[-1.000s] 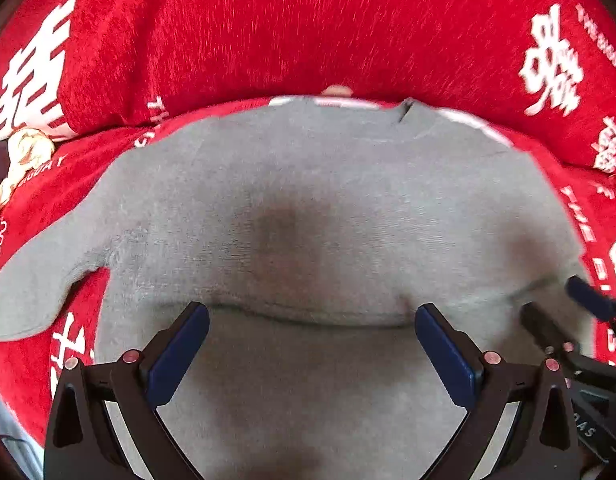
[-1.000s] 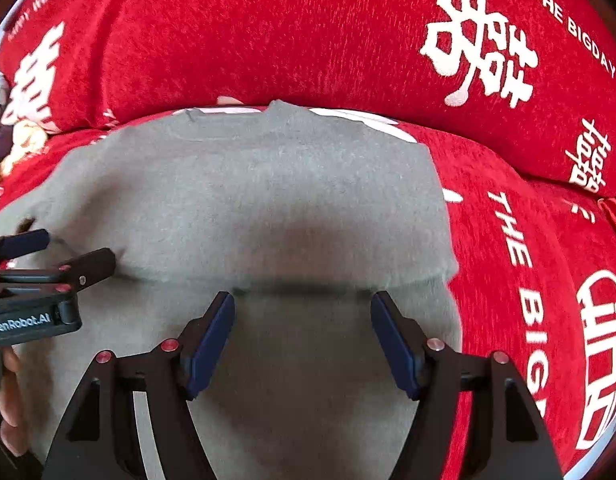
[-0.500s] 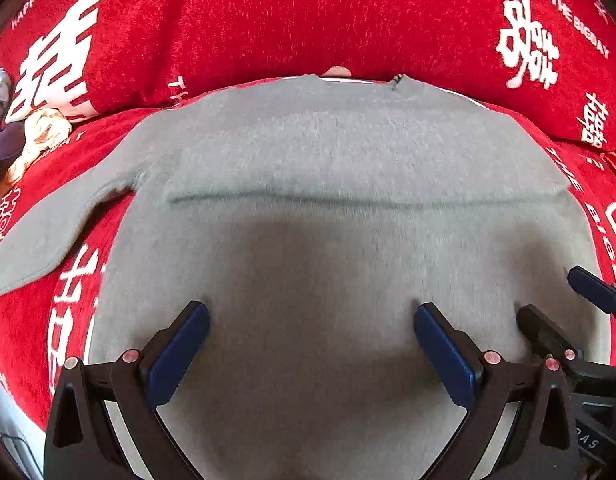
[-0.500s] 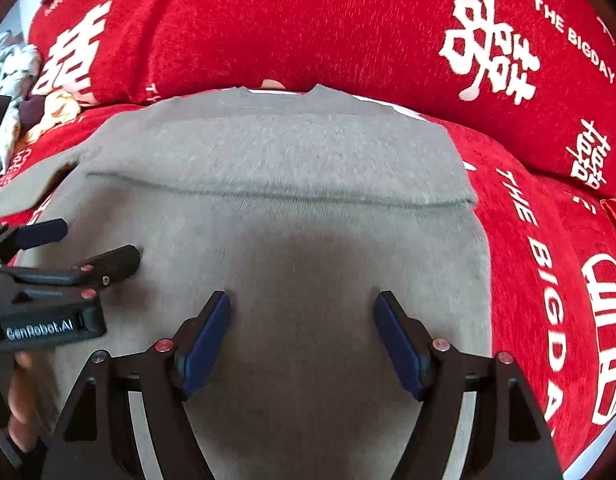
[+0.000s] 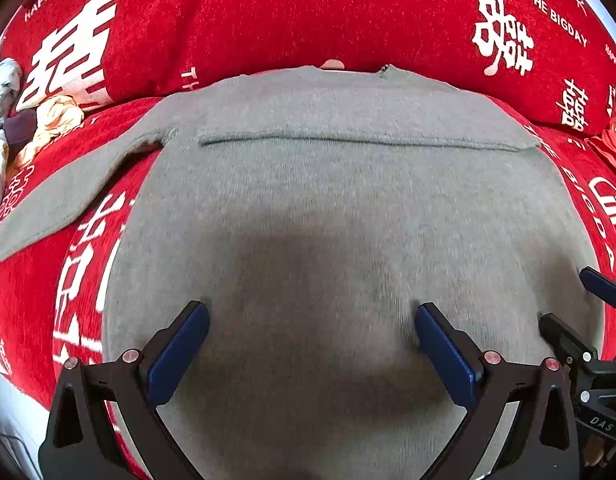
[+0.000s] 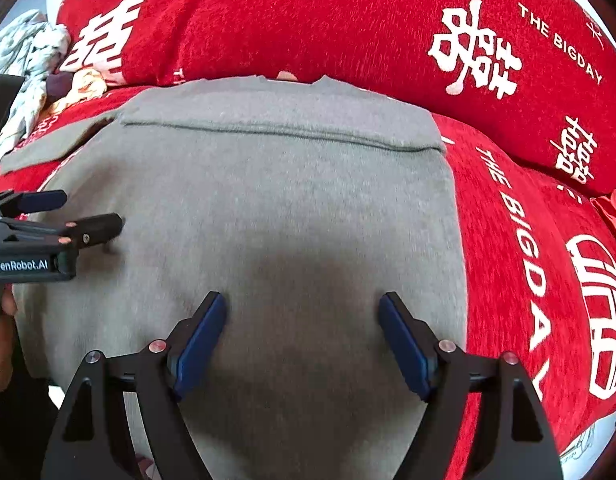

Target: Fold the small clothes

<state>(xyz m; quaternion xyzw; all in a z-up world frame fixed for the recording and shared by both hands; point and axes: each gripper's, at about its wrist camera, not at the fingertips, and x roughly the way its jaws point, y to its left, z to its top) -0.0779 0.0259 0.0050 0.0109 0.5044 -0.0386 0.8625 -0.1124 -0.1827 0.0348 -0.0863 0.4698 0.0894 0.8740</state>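
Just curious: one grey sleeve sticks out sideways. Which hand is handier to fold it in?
Probably the left. The sleeve of the grey sweater lies on the left tool's side, and that tool is open and empty.

The red cover (image 6: 528,240) bears white "THE BIGDAY" lettering and, partly cut off, "HAPPY WED". Left of it, the left gripper (image 6: 68,216) body reads "GenRobot.AI".

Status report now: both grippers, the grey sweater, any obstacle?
Left gripper open, empty. Right gripper opening, nothing between pads. Grey sweater flat on red blanket, hem folded up, left sleeve still out. No obstacle.
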